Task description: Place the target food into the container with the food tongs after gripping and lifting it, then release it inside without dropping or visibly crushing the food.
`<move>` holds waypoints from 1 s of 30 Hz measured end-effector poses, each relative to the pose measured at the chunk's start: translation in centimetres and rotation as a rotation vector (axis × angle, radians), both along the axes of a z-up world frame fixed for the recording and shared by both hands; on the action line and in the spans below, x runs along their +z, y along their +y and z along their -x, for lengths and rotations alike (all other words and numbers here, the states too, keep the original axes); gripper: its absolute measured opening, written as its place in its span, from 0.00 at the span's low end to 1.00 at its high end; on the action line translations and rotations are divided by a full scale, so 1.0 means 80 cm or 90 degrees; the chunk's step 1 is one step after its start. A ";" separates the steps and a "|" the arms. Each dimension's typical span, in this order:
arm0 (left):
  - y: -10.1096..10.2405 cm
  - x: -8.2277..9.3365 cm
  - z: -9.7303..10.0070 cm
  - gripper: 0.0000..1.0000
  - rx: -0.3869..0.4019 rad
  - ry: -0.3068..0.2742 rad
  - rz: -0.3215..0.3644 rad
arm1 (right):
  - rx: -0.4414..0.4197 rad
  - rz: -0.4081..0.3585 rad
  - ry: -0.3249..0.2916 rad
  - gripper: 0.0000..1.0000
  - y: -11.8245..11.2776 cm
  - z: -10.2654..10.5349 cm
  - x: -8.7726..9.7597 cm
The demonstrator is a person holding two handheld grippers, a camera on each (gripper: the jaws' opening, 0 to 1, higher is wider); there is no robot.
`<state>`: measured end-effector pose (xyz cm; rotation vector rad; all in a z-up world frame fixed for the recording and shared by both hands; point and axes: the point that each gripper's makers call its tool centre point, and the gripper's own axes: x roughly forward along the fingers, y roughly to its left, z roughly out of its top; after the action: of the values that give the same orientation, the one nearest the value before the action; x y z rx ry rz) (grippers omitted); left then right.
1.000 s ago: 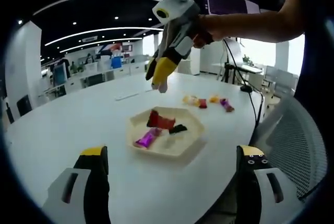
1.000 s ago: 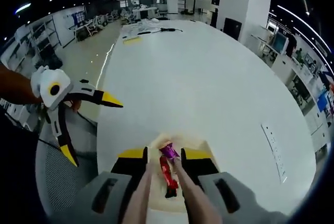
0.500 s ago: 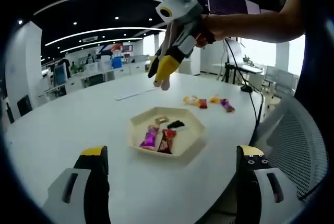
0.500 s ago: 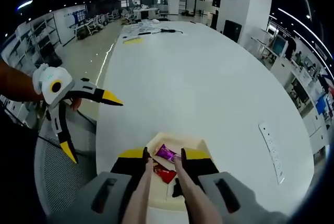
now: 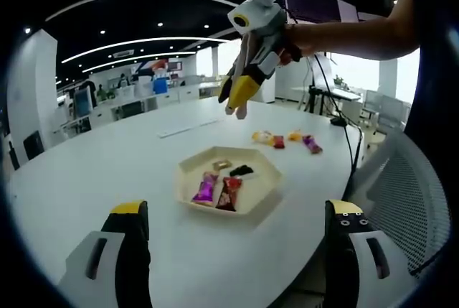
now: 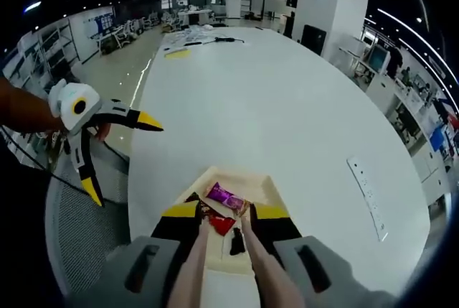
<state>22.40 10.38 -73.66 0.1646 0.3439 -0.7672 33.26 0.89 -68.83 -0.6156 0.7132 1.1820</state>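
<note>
Open-plan office with ceiling light strips behind; big white desk carries everything. Mesh chair sits off the desk's near edge in the left gripper view. Left gripper is held off the near edge, jaws spread wide, nothing between them; same gripper appears in the right gripper view, wide apart, beyond the desk's edge over the chair. Right gripper hangs in the air above the far side of the tray, a hand gripping it, and it carries the food tongs. Tong tips sit close together with a narrow gap, pinching nothing, raised above the tray. Beige hexagonal tray sits near the desk's near edge. Inside it: purple wrapped candy and red wrapped candy side by side, a dark one behind them, and a pale wrapped piece at the tray's far side. Small cluster of loose wrapped candies lies on the desk beyond the tray, towards the desk's edge, apart from it. White power strip lies flat on the desk, well apart from the tray.
</note>
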 end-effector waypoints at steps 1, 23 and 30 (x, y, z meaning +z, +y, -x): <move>0.000 0.000 0.000 0.99 0.000 0.001 0.000 | -0.001 0.001 -0.002 0.26 -0.004 0.000 0.000; -0.001 -0.005 0.001 0.99 -0.004 0.009 -0.008 | -0.033 0.004 -0.007 0.27 -0.110 0.002 -0.021; -0.001 -0.007 0.002 0.99 -0.006 0.011 -0.010 | -0.047 0.003 -0.004 0.27 -0.134 0.005 -0.024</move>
<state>22.28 10.26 -74.24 0.1752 0.3658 -0.7754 32.88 -9.81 -70.74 -0.5925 0.7275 1.1090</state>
